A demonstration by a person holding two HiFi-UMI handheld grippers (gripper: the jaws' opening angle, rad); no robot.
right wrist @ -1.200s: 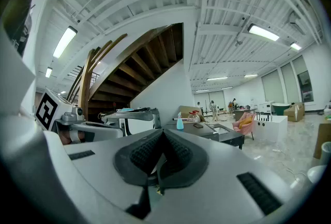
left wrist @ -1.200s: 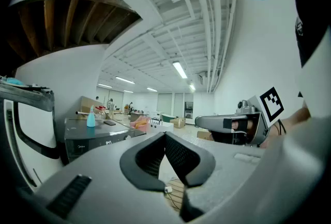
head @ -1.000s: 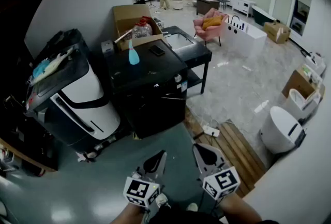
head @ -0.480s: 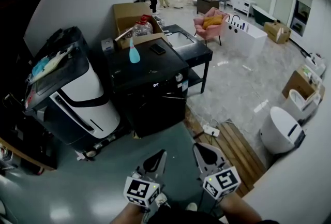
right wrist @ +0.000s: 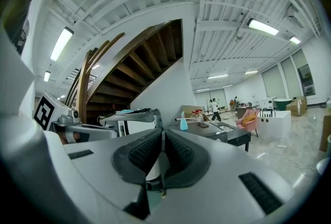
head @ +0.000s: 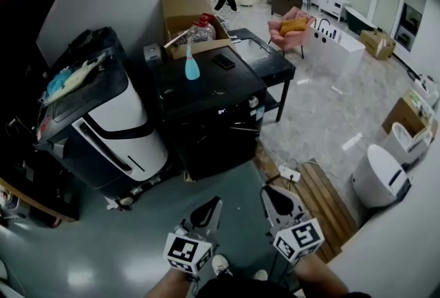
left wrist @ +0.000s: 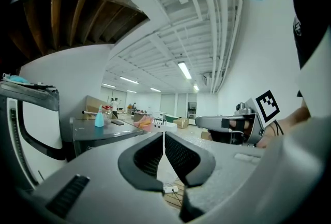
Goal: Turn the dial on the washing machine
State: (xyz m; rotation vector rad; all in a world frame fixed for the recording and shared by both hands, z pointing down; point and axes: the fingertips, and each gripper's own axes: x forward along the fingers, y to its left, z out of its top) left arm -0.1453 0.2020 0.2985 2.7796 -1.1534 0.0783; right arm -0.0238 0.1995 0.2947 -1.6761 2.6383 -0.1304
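The black washing machine (head: 216, 128) stands in the middle of the head view, about a stride ahead of both grippers. A small pale round part (head: 253, 102) shows at its front upper right; it is too small to tell whether this is the dial. A blue spray bottle (head: 192, 68) and a dark phone (head: 223, 61) rest on its top. My left gripper (head: 210, 207) (left wrist: 164, 135) is shut and empty, held low over the floor. Beside it, my right gripper (head: 272, 196) (right wrist: 163, 132) is just opening its jaws to a thin slit, with nothing between them.
A white-and-black machine (head: 117, 124) stands left of the washer, a cardboard box (head: 189, 18) behind it and a black table (head: 271, 66) to its right. A wooden pallet (head: 323, 197) with a power strip (head: 289, 173) lies on the floor at right. A white tub (head: 378, 176) stands farther right.
The head view has shifted, so the washer and its neighbours sit slightly lower and to the right. A person at the back has walked right. Both grippers keep their places.
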